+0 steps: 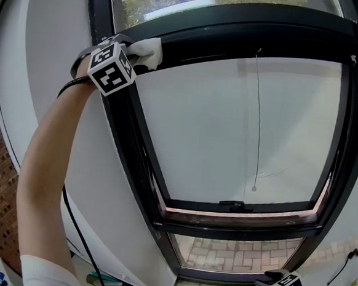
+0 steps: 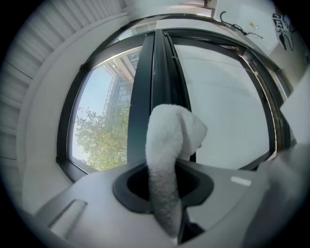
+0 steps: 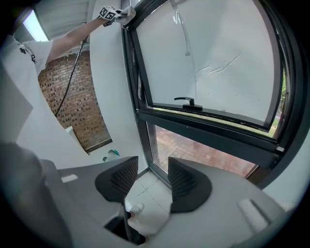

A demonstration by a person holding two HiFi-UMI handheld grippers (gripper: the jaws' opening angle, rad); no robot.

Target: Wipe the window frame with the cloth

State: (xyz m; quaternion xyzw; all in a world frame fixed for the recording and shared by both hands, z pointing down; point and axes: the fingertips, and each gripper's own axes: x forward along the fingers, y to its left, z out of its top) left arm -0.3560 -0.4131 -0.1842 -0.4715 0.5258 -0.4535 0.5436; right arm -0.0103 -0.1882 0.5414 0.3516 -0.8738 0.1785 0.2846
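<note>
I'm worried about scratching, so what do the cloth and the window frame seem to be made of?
The cloth looks like white terry or microfibre: a fuzzy nap, and it flops softly over. The window frame looks like dark coated metal, perhaps aluminium: smooth, straight profiles with a faint sheen; plastic cannot be ruled out.

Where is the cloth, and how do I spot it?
Find the black window frame and follow its top bar to the left corner. There the left hand-held gripper clamps the cloth: the only white, fluffy thing against dark metal.
</note>
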